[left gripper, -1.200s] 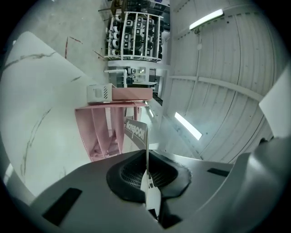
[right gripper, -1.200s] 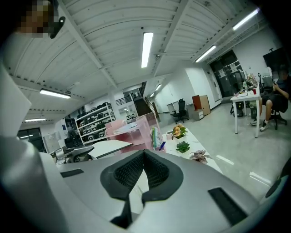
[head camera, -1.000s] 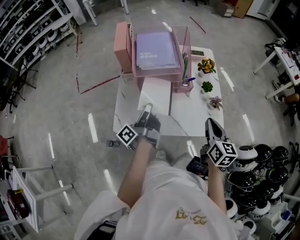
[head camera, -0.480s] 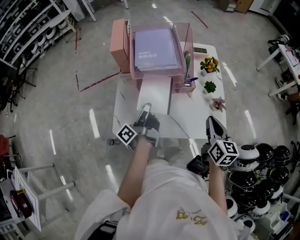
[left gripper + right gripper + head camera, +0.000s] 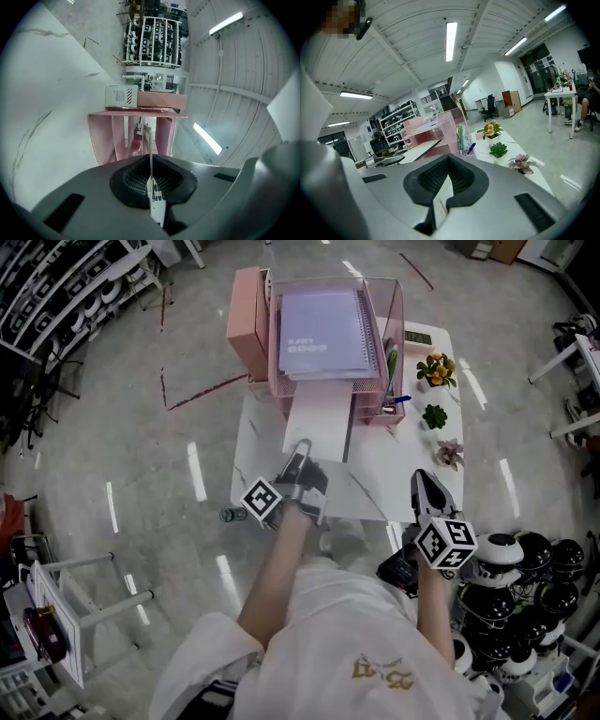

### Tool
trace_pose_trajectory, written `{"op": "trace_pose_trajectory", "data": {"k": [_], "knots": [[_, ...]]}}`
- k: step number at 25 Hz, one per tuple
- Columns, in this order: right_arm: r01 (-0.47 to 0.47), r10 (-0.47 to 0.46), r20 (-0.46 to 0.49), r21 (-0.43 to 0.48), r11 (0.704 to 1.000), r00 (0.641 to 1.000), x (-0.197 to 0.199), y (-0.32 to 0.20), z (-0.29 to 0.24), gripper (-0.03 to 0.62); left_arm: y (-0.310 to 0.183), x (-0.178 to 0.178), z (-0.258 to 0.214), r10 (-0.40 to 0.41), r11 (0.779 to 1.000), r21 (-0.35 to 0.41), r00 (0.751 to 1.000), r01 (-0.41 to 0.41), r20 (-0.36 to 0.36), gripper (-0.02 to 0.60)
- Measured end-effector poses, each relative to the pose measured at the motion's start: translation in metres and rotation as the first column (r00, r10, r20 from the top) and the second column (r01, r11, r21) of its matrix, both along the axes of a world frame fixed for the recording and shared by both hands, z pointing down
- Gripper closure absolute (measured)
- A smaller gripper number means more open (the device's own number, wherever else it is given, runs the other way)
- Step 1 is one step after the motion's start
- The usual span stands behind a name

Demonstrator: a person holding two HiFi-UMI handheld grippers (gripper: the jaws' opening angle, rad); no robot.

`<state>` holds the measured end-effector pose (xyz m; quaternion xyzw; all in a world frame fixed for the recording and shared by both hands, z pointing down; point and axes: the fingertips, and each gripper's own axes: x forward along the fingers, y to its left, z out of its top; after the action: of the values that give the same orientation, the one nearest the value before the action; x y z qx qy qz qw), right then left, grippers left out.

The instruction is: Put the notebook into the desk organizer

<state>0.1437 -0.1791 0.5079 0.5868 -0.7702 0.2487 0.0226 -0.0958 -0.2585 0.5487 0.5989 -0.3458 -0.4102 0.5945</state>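
Left gripper (image 5: pixel 299 450) fingers (image 5: pixel 89 197) clamped on flat white notebook (image 5: pixel 319 423), translucent pink organizer (image 5: pixel 277 352), right gripper (image 5: pixel 423 480) fingers (image 5: pixel 511 187) closed

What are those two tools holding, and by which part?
The left tool pinches the white notebook by its near edge; the right tool holds nothing.

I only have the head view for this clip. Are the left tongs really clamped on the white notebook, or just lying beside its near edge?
Observer: Clamped. In the left gripper view the left tongs are shut on the white notebook, which shows edge-on between them.
Operator: And the right tongs, holding anything?
Observer: No. The right gripper view shows the right tongs shut, with nothing between them.
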Motion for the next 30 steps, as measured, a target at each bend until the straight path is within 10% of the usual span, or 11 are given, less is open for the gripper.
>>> {"op": "trace_pose_trajectory", "data": {"k": [30], "knots": [[0.048, -0.048, 0.003, -0.061, 0.997, 0.999, -0.008, -0.064, 0.017, 0.583, -0.059, 0.005, 0.01, -0.089, 0.996, -0.012, 0.996, 0.09, 0.032, 0.554]]}}
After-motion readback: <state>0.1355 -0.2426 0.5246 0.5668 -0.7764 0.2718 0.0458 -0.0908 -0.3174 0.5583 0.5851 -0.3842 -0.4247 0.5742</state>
